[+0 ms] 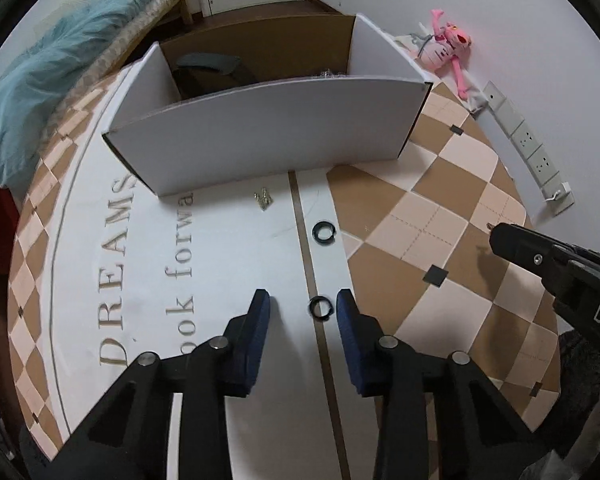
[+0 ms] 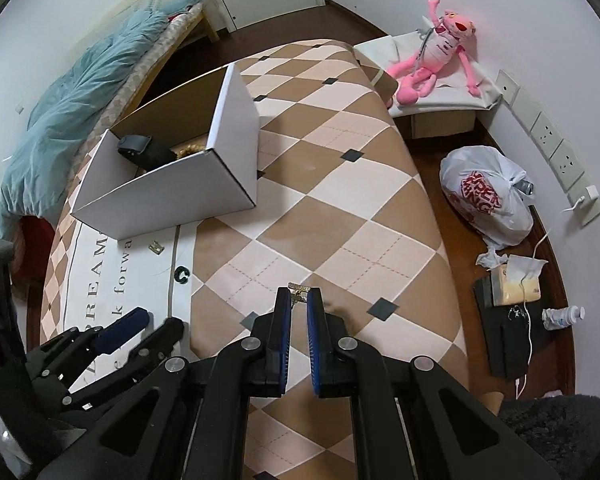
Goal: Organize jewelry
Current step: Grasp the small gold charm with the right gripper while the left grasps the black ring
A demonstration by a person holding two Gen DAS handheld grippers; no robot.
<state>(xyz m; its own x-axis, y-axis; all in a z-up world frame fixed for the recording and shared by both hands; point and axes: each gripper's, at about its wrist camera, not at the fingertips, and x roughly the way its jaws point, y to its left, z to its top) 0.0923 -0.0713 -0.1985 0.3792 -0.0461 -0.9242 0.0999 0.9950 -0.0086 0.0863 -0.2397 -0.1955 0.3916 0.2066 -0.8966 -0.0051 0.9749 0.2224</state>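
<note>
A white cardboard box (image 1: 260, 132) stands open at the far side of the checked cloth (image 1: 440, 208). Inside it lie a black item (image 2: 140, 148) and a gold chain (image 2: 188, 147). My left gripper (image 1: 304, 300) points down at the white lettered panel, open, with a black ring (image 1: 319, 308) lying between its pads untouched. A second black ring (image 1: 323, 233) and a small gold piece (image 1: 264, 199) lie nearer the box. My right gripper (image 2: 299, 300) is shut on another small gold piece (image 2: 299, 290), held a little above the cloth.
A pink plush toy (image 2: 432, 60) sits on a low shelf by the wall. On the floor to the right lie a tied plastic bag (image 2: 488, 196), a tissue pack and cables. Wall sockets (image 2: 556, 152) line the right wall. A blue blanket (image 2: 60, 112) covers the bed on the left.
</note>
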